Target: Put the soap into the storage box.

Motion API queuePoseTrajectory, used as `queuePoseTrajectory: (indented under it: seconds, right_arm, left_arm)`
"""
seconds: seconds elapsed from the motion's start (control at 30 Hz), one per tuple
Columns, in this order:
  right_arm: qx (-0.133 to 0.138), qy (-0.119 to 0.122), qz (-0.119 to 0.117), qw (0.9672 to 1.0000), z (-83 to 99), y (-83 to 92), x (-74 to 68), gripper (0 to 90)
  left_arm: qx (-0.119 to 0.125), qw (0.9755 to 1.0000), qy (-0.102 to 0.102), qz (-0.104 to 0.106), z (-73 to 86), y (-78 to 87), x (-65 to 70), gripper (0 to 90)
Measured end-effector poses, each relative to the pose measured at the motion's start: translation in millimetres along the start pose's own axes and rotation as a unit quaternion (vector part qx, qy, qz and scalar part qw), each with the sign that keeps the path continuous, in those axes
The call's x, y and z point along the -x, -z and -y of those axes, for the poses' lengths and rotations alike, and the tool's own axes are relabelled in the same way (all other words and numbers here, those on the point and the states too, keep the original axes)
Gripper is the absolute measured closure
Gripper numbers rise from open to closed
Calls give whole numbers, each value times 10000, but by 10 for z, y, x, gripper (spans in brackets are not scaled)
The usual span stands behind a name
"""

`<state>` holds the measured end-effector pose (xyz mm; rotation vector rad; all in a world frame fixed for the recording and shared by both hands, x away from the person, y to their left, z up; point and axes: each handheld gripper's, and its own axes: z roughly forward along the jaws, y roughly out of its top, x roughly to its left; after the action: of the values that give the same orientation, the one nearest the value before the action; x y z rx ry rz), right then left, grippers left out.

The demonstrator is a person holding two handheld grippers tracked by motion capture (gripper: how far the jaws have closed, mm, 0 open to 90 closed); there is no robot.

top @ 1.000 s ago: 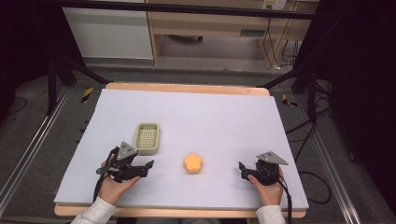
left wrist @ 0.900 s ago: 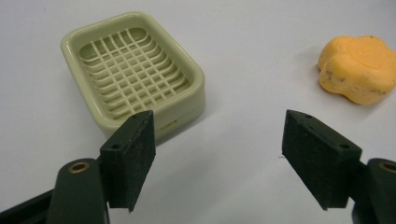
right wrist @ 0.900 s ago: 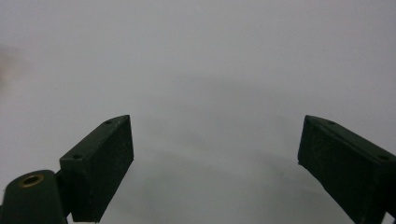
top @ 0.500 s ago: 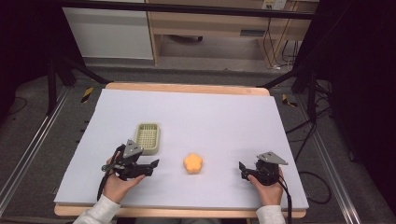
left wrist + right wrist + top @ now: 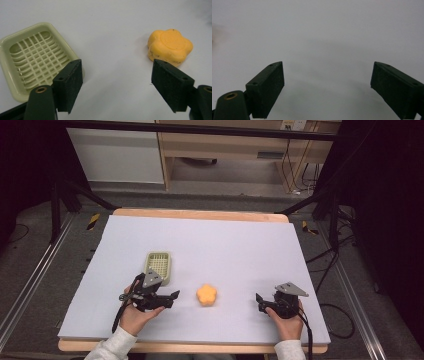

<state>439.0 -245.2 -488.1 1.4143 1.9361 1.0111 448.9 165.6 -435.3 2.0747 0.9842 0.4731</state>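
Note:
An orange flower-shaped soap (image 5: 206, 295) lies on the white table near its front middle; in the left gripper view the soap (image 5: 170, 46) sits just beyond the right jaw. A pale green slatted soap dish (image 5: 158, 266) stands to its left, and the same dish (image 5: 35, 60) is partly behind the left jaw. My left gripper (image 5: 172, 296) is open, held low between the dish and the soap, pointing toward the soap; its jaw gap (image 5: 117, 85) holds nothing. My right gripper (image 5: 258, 301) is open over bare table to the right of the soap, its jaw gap (image 5: 327, 87) wide apart.
The white table (image 5: 210, 240) has a wooden rim along its far and near edges. Black stand legs and cables stand on the floor around it. A wooden shelf unit is behind the table.
My left gripper has moved to the right, toward the soap, and now sits just in front of the dish. The right gripper, the soap and the dish have stayed put.

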Motion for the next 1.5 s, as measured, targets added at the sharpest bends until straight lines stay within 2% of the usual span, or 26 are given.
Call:
queuePoseTrajectory:
  seconds: [0.97, 1.5]
  right_arm:
    - [-30, 8, 2, 10000, -2, -3, -6, 125]
    - [-53, 8, 4, 10000, -2, -5, -9, 126]
  left_arm:
    - [-152, 9987, -315, 373, -298, -189, 290, 231]
    - [-439, 9959, -613, 491, -440, -282, 419, 223]
